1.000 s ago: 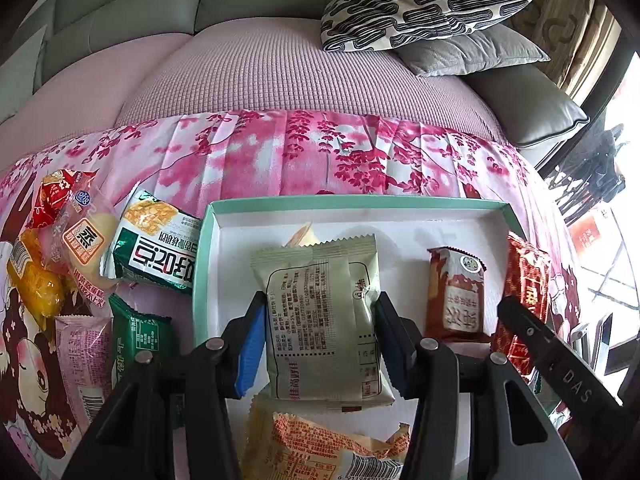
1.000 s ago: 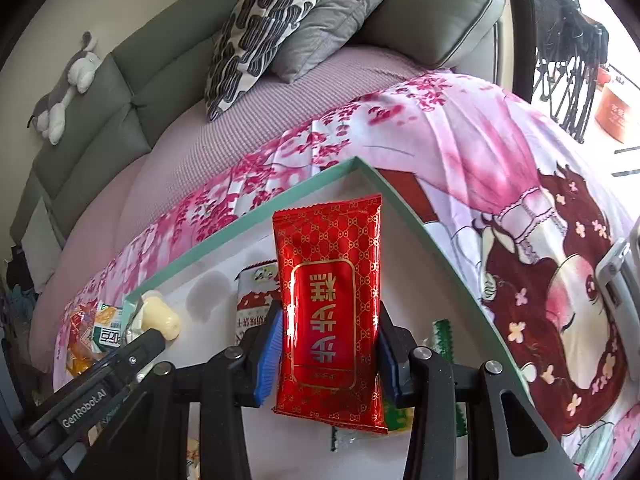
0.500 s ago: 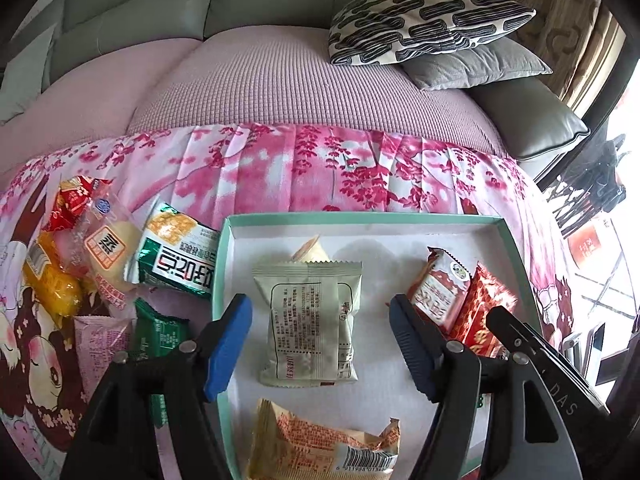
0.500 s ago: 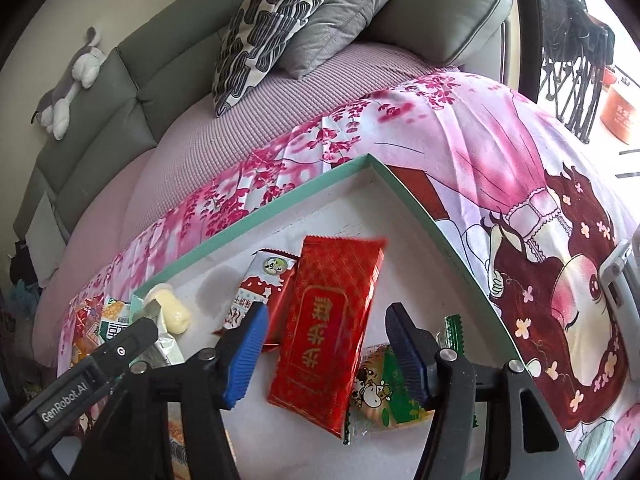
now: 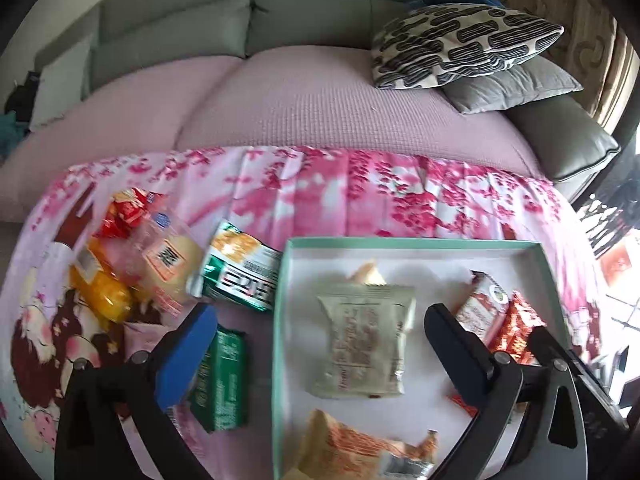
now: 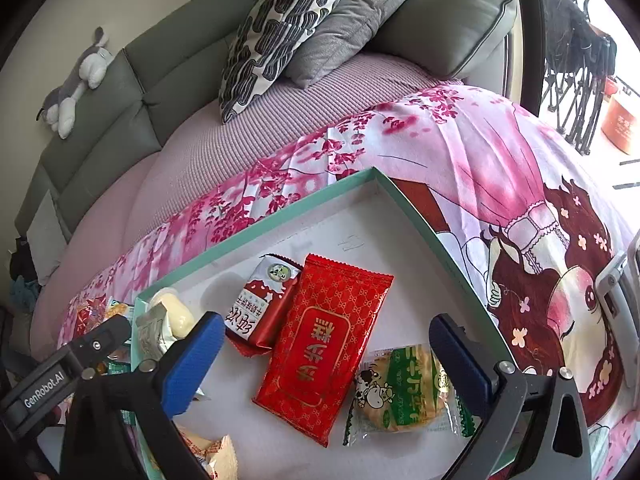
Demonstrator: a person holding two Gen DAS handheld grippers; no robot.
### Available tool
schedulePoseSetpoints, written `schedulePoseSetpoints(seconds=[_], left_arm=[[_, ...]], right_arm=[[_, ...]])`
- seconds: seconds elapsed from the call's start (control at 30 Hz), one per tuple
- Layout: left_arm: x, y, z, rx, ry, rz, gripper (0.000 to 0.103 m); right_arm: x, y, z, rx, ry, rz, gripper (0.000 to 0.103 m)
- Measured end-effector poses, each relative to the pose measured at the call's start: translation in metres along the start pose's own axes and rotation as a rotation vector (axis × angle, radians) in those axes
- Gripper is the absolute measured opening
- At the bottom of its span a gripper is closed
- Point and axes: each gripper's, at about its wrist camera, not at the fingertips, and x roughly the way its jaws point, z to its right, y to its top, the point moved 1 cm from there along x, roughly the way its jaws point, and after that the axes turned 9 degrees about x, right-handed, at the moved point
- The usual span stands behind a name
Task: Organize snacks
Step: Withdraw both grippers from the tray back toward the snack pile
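A teal-rimmed white box (image 5: 400,245) (image 6: 416,216) sits on the pink floral cloth. Inside it lies a pale green packet (image 5: 362,344); my left gripper (image 5: 320,340) hovers over it, jaws opening wide, pads clear of the packet. In the right wrist view a red packet (image 6: 324,348) lies flat in the box, resting partly on a red-and-white packet (image 6: 262,304). My right gripper (image 6: 320,356) straddles it, jaws opening wide and touching nothing. A green cookie packet (image 6: 404,390) lies beside the red one. An orange packet (image 5: 360,452) lies at the box's near edge.
Left of the box lie several loose snacks: a green-and-white packet (image 5: 240,266), a dark green one (image 5: 220,380), a clear bun bag (image 5: 168,260), a yellow one (image 5: 100,292). A sofa with pillows (image 5: 460,44) stands behind. A plush toy (image 6: 76,84) rests on the backrest.
Both grippers opened from gripping to wide. The pale green packet dropped flat into the box, the red packet fell flat beside the red-and-white one. The left view rose and tilted up.
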Motion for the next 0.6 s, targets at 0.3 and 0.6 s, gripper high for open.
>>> schedulePoseSetpoints(seconds=[0.3,0.6], left_arm=[[0.002,-0.001,-0.004,-0.017,-0.016,-0.024,0.103],[-0.013,0.000,-0.008,-0.015,0.012,-0.027,0.103]], right_arm=[[0.001,-0.001,-0.001,-0.018,-0.027,-0.009,0.103],[-0.007,-0.004,-0.011,-0.049,-0.034,-0.009,0.103]])
